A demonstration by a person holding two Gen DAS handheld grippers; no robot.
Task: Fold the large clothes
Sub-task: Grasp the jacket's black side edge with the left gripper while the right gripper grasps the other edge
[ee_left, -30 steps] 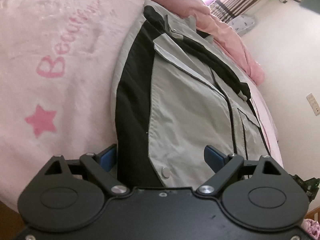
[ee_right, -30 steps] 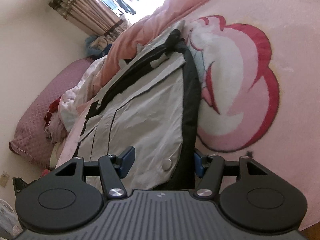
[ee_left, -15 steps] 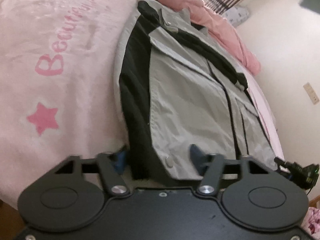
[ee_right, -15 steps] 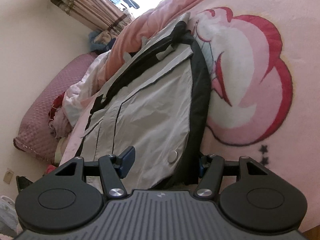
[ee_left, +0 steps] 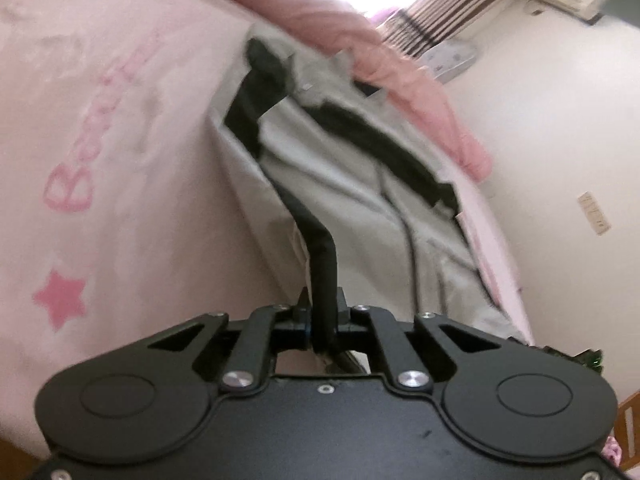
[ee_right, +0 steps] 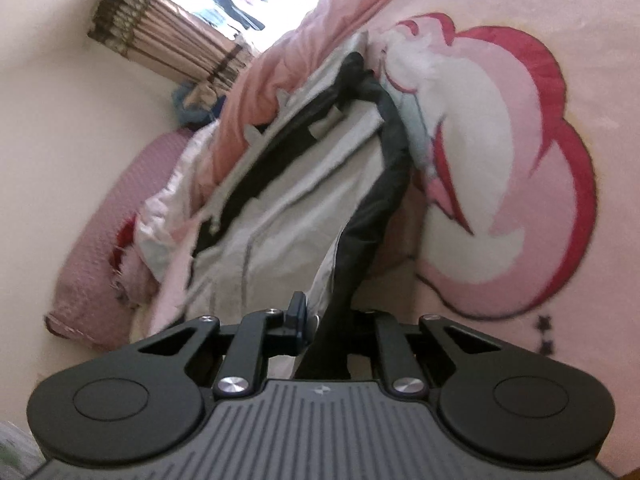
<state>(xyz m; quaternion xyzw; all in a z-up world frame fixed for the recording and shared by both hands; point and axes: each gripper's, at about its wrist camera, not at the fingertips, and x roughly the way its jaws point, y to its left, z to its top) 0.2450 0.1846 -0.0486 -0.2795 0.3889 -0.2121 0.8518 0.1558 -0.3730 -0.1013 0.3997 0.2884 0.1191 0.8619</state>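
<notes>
Pinching the black hem of a grey jacket (ee_left: 352, 200), the left gripper (ee_left: 322, 306) lifts it off the pink blanket (ee_left: 120, 160). The right gripper (ee_right: 320, 316) is closing on the same hem, fabric between its jaws.

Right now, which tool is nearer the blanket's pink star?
Left. The left tool grips the jacket just right of the pink star; the right tool, closing on the jacket, has none in view.

jacket (ee_left: 352, 184): light grey with black panels and black edging
blanket (ee_left: 120, 160): pale pink, darker pink lettering and a pink star; in the right wrist view a red-outlined pink and white cloud shape
quilt (ee_left: 400, 92): salmon pink
curtain (ee_right: 168, 48): brown and beige stripes
pillow (ee_right: 112, 220): mauve, dotted texture
wall (ee_left: 560, 120): cream
grippers (ee_left: 322, 308): black
</notes>
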